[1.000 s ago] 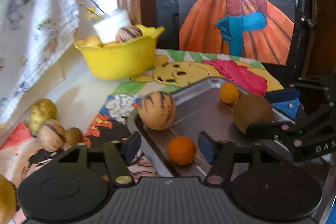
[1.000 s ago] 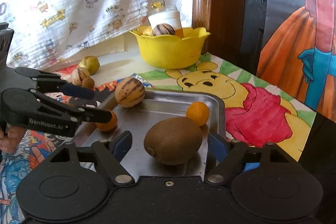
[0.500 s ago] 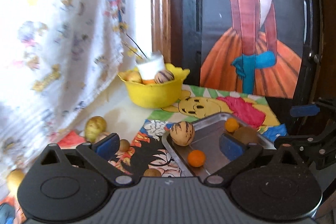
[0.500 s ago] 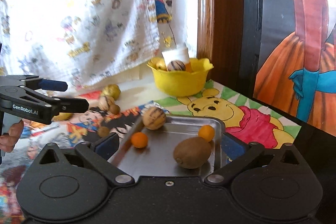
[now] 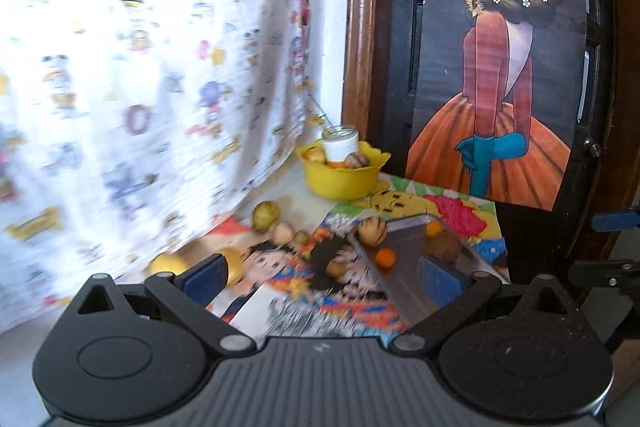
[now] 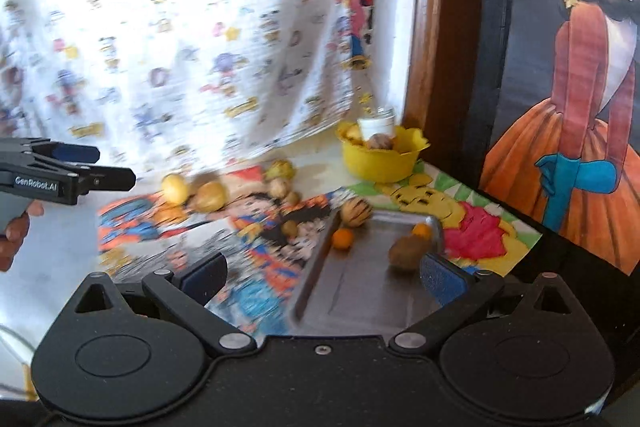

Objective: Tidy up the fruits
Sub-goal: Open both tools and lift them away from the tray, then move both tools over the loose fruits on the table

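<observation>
A metal tray (image 6: pixel 360 303) lies on the cartoon mat and holds a brown kiwi (image 6: pixel 408 251), two small oranges (image 6: pixel 343 239) and a striped melon-like fruit (image 6: pixel 355 213). The tray also shows in the left wrist view (image 5: pixel 404 239). Several loose yellow and brown fruits (image 6: pixel 208 195) lie on the mat to the left. My left gripper (image 5: pixel 320 277) is open and empty, well back from the fruits. My right gripper (image 6: pixel 322 277) is open and empty, raised behind the tray. The left gripper also shows in the right wrist view (image 6: pixel 108 167).
A yellow bowl (image 6: pixel 380 157) with fruits and a white jar stands at the back by a wooden frame. A patterned curtain (image 6: pixel 180 27) hangs at the left. A dark panel with a painted girl (image 5: pixel 500 67) stands on the right.
Both grippers have pulled back and up from the tray, so the fruits look smaller and farther. Both have opened wider. The fruits on the tray have not moved.
</observation>
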A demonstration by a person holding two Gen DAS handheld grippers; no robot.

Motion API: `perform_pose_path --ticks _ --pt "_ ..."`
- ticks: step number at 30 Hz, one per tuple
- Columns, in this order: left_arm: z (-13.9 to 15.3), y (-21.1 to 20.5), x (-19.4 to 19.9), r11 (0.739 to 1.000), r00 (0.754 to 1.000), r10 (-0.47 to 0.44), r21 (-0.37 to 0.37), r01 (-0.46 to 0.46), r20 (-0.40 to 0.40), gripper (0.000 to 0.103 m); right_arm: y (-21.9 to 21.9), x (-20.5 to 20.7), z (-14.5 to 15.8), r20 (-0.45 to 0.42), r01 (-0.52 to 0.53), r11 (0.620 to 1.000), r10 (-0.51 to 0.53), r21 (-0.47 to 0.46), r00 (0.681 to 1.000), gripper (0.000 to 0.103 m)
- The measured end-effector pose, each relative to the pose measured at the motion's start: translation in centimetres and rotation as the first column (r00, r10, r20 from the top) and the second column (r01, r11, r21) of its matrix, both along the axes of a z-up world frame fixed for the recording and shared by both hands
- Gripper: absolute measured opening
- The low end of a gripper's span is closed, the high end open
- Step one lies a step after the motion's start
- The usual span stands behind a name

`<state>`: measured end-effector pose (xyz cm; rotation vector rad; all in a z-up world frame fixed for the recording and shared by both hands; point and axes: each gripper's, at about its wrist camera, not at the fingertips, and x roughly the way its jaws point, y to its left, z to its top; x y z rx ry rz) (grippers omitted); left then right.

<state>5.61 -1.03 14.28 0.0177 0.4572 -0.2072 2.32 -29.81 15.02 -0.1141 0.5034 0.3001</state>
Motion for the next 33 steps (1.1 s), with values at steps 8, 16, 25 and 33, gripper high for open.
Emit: perform_pose_path --ticks 8,16,25,33 --pt "0.4 5.3 -5.1 0.997 0.987 0.069 -0.03 -0.075 -0.147 0.103 3.6 -4.9 1.2 -0.136 -0.014 0.999 0.019 0.042 0.991 0.103" --pt "5.1 8.2 -6.0 0.994 0.993 0.103 -0.016 -0.105 -0.062 0.103 7.4 -1.6 7.7 -0.221 -0.012 0.974 0.064 0.227 0.973 0.103" --pt "8.8 10.9 -0.7 0.978 0.979 0.189 -0.106 -0.181 0.075 0.103 11.4 7.1 16.0 -0.044 -0.103 0.883 0.139 0.458 0.989 0.103" --pt "4.6 12.0 5.6 0.969 0.963 0.236 -0.109 -0.222 0.129 0.103 10.6 15.6 11.6 0.092 -0.154 0.828 0.125 0.539 0.988 0.103"
